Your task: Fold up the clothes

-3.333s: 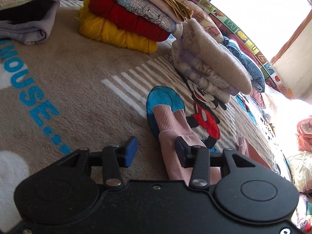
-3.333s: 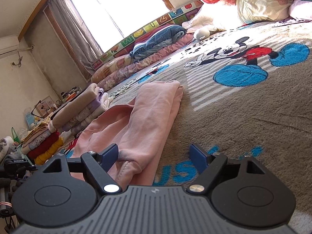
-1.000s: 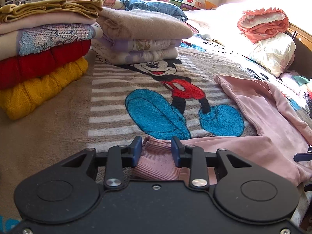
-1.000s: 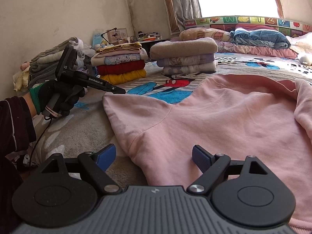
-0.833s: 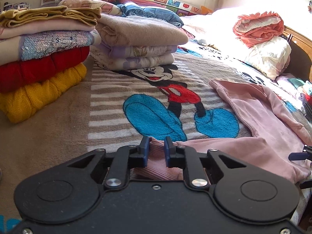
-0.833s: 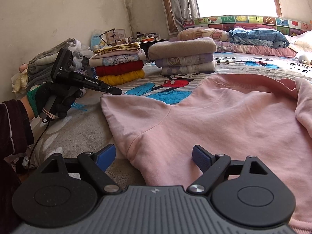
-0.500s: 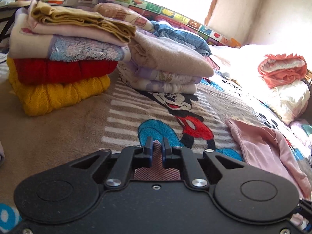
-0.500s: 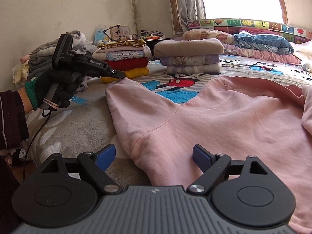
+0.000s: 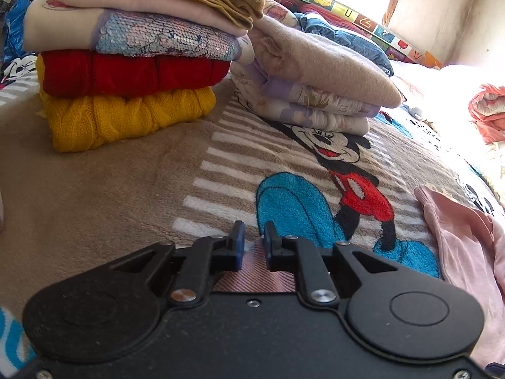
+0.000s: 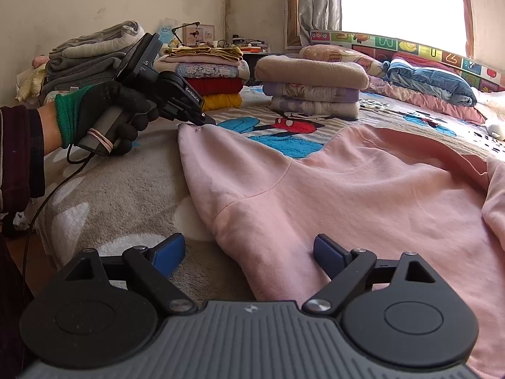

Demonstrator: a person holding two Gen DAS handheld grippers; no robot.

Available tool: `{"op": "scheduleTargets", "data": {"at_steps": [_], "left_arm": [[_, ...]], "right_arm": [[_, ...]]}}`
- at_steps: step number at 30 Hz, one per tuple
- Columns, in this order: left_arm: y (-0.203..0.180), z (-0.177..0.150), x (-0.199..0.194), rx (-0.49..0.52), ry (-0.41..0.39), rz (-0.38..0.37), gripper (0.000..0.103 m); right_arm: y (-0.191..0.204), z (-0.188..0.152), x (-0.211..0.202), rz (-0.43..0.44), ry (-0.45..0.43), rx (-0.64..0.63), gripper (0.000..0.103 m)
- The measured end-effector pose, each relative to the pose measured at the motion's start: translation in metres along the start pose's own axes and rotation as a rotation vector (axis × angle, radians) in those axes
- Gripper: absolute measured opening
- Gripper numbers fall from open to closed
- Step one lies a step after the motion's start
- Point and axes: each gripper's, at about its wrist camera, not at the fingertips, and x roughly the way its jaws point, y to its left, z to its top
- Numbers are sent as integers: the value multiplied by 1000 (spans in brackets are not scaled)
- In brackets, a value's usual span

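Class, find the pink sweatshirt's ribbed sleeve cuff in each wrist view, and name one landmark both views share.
Left wrist: cuff bottom centre, pinched in the left gripper.
Right wrist: cuff left of centre, at the left gripper's tip.
Shared landmark: yellow sweater under the folded stack.

- Pink sweatshirt (image 10: pixel 363 189): right side and near hem cut by frame edge, right wrist view.
- Ribbed cuff (image 9: pixel 252 271): mostly hidden behind left gripper (image 9: pixel 252 242) body.
- Window (image 10: pixel 401 3): blown out white.
- Far shelf clutter (image 10: pixel 233 40): too small to identify.
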Motion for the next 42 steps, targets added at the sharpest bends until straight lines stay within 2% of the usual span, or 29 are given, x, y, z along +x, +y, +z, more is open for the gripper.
{"op": "scheduleTargets", "data": {"at_steps": [2,6,10,13,16,18,21,22,25,27,32,35,36,37,39,42], "left_arm": [[-4,2,-16,14,-48,25,16],[-14,-1,-51,49,-101,-37,16],[-23,-13,-64,79,-74,-80,16],[-20,-21,-62,72,-48,-61,16],[-11,-27,-65,32,-34,-44,16],[-5,-28,-66,-15,-28,-34,16],[6,-30,-61,-115,-10,-39,21],[10,-30,-57,-154,3,-41,27],[23,-30,-54,-289,14,-53,35],[31,-29,-55,-362,11,-79,41],[34,-31,-48,-401,31,-95,41],[30,-32,-44,-396,34,-124,39],[26,-33,-43,-381,36,-123,24],[22,-33,-41,-358,36,-113,14],[15,-34,-41,-303,20,-94,4],[11,-34,-43,-263,-3,-74,3]], "right_arm": [[9,6,-9,3,-22,-43,88],[14,30,-14,60,-66,-61,88],[-1,57,26,158,10,25,88],[-12,77,56,231,68,89,88],[-38,83,100,241,136,249,88],[-66,81,123,289,178,436,88],[-96,77,134,369,196,670,88],[-102,76,134,385,206,723,88],[-113,78,130,398,205,825,88],[-112,83,121,387,177,815,89],[-102,86,130,432,184,804,89],[-101,80,143,351,212,791,84],[-103,79,140,355,197,813,84],[-105,78,137,358,183,825,85],[-103,82,119,330,150,771,86],[-92,83,78,262,84,594,86]]}}
